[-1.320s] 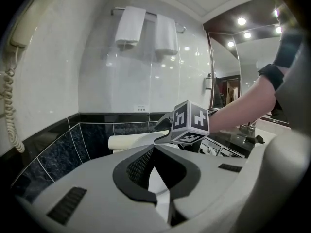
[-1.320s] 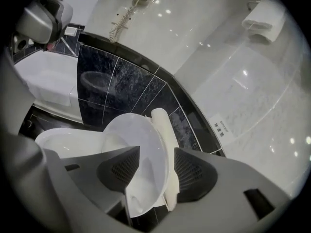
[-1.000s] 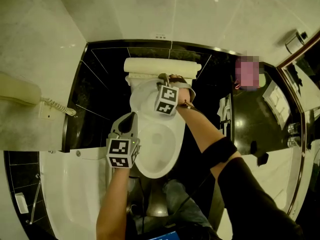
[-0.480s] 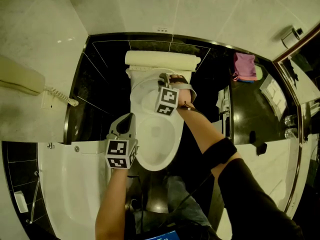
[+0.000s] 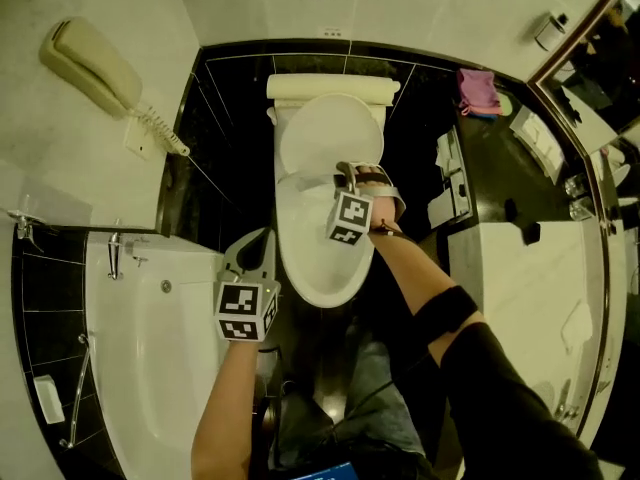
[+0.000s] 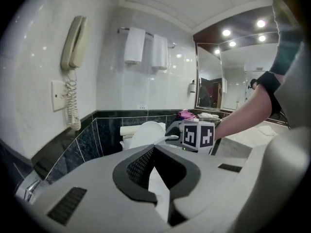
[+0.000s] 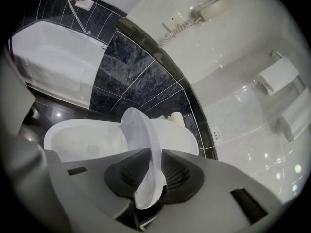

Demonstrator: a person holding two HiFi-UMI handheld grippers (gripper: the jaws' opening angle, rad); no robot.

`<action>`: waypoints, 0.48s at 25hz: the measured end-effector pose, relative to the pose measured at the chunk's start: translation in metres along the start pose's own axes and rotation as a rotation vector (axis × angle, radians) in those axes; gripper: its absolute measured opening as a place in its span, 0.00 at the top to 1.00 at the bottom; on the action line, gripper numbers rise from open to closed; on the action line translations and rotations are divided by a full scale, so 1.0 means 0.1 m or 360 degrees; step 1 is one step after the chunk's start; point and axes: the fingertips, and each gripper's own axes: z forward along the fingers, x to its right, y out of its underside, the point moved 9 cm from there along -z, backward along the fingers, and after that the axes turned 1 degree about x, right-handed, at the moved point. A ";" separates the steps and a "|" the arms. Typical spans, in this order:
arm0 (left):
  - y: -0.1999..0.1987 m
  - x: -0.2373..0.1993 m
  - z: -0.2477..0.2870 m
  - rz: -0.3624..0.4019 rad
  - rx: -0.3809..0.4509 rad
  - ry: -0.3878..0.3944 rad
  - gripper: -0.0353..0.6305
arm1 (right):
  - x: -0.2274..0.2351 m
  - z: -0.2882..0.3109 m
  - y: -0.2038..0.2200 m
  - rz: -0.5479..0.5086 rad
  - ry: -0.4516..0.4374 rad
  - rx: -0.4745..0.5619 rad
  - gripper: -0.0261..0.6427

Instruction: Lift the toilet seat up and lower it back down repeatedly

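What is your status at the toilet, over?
Left claw shut, empty. Right claw just closed further, gripping seat edge. Seat raised off bowl. Nothing blocking.

- Left gripper (image 5: 262, 238) on a bare forearm, pointing forward and slightly down, its jaws together with nothing between them.
- Right gripper (image 5: 346, 171) on an outstretched arm, tilted downward. Its jaws have just been closing and pinch the toilet seat (image 7: 138, 135) by its edge.
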 end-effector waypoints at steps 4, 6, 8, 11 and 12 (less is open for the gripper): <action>0.33 0.12 -0.59 0.0072 0.0038 0.0053 0.96 | -0.72 -0.38 -0.03 0.0031 0.0055 -0.0057 0.82; 0.54 0.19 -0.83 0.0092 0.0041 0.0053 0.96 | -1.12 -0.51 -0.01 0.0008 0.0063 -0.0087 0.82; 0.79 0.25 -1.06 0.0073 0.0030 0.0022 0.96 | -1.57 -0.61 0.00 -0.0021 0.0035 -0.0109 0.81; 1.15 0.43 -1.27 0.0060 0.0010 -0.0001 0.96 | -2.19 -0.71 0.07 -0.0002 0.0056 -0.0103 0.79; 1.27 0.48 -1.30 0.0068 0.0016 -0.0010 0.96 | -2.35 -0.73 0.12 0.0010 0.0089 -0.0092 0.78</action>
